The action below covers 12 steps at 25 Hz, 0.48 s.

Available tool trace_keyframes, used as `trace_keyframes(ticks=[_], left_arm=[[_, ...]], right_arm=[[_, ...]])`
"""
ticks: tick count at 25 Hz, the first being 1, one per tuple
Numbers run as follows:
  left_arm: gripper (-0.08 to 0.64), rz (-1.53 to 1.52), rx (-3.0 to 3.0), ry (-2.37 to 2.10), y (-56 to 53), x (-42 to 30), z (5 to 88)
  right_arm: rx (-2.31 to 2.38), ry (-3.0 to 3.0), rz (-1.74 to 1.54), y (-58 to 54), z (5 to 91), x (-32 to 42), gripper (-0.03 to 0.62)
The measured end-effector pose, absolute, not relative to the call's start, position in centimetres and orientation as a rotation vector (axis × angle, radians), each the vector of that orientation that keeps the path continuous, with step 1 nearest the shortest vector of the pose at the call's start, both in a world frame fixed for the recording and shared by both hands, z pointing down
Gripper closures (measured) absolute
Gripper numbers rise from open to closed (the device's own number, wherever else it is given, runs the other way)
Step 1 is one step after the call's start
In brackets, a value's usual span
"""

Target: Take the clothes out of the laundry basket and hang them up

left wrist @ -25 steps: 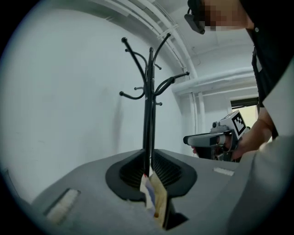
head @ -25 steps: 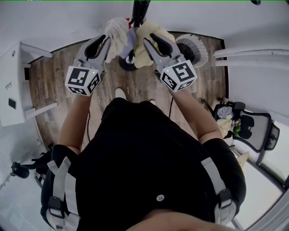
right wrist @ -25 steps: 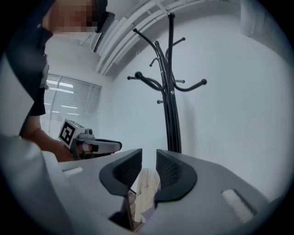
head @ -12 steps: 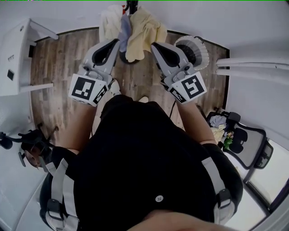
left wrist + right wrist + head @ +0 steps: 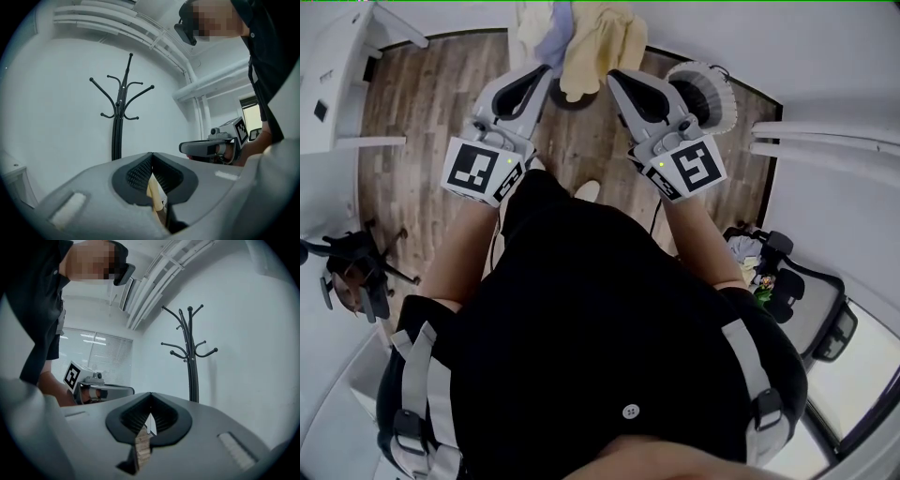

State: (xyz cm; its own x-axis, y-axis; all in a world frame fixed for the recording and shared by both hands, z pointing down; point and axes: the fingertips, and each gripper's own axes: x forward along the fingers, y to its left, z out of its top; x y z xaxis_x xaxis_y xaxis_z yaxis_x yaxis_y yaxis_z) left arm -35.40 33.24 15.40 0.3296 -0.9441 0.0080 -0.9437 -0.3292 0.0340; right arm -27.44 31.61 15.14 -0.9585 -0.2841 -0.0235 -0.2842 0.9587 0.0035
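Seen from the head, a yellow garment [image 5: 602,42], a lavender one [image 5: 553,37] and a white one [image 5: 528,21] hang together on the coat rack at the top of the picture. To their right on the floor stands the round white laundry basket [image 5: 705,94]. My left gripper [image 5: 546,73] and right gripper [image 5: 614,77] are raised side by side, just short of the clothes. Both are shut with nothing between the jaws. The black coat rack [image 5: 121,110] rises ahead in the left gripper view, its upper hooks bare. It shows as well in the right gripper view, coat rack [image 5: 190,352].
A white desk [image 5: 333,89] stands at the left, with a black chair base [image 5: 352,272] below it. A black office chair [image 5: 792,281] with things on it is at the right. White pipes [image 5: 825,141] run along the right wall. The floor is wooden.
Both grippers have drawn back from the hanging clothes toward my body. The rack and clothes have slid up the head view. The jaws, slightly parted a second ago, are closed.
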Motion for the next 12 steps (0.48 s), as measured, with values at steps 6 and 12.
trace_keyframes(ticks=[6, 12], left_arm=[[0.56, -0.004, 2.527, -1.821, 34.8, -35.7, 15.7], [0.56, 0.0, 2.519, -1.816, 35.8, -35.6, 16.4]], right_arm=[[-0.444, 3.077, 0.01, 32.6, 15.1, -27.8, 0.592], [-0.412, 3.08, 0.028, 33.8, 14.8, -28.1, 0.592]])
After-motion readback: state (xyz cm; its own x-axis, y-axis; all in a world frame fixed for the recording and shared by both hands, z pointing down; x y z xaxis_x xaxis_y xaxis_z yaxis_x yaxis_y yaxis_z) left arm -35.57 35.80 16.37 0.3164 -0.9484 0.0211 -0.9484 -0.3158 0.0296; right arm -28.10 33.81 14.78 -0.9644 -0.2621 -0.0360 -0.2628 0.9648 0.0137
